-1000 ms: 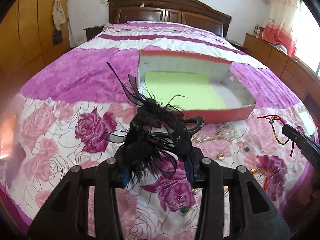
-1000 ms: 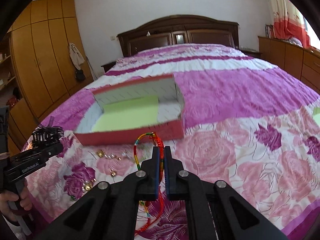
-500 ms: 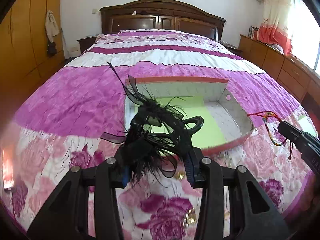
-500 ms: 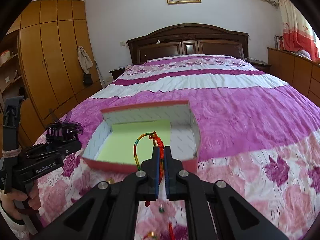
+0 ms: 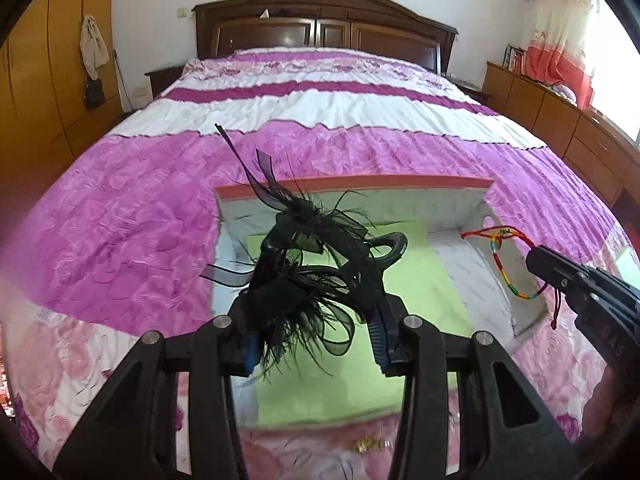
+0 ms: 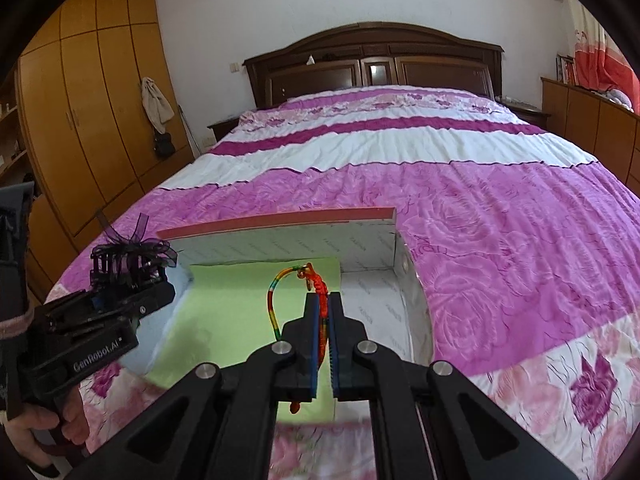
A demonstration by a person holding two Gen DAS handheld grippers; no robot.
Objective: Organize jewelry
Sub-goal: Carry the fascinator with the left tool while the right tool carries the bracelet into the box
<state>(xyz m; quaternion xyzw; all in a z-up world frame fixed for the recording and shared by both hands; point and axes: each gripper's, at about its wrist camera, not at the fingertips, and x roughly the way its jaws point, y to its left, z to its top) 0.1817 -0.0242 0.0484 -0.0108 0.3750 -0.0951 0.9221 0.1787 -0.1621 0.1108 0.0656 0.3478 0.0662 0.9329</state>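
Note:
My left gripper (image 5: 316, 328) is shut on a black feathered hair accessory (image 5: 316, 264) and holds it above the green lining of the open red-rimmed box (image 5: 360, 182). My right gripper (image 6: 324, 312) is shut on a rainbow and red cord bracelet (image 6: 276, 300), held over the same box (image 6: 280, 222). In the left wrist view the right gripper (image 5: 536, 258) sits at the right with the bracelet (image 5: 504, 272) hanging over the box's white right part. In the right wrist view the left gripper (image 6: 132, 280) sits at the box's left side with the accessory (image 6: 132, 248).
The box lies on a pink and purple floral bedspread (image 5: 140, 220). A small gold trinket (image 5: 366, 445) lies on the bed in front of the box. A wooden headboard (image 6: 376, 60), wardrobe (image 6: 80, 120) and side cabinets (image 5: 560, 120) surround the bed.
Both grippers have moved forward from over the bedspread with its loose trinkets to above the box, each still holding its item.

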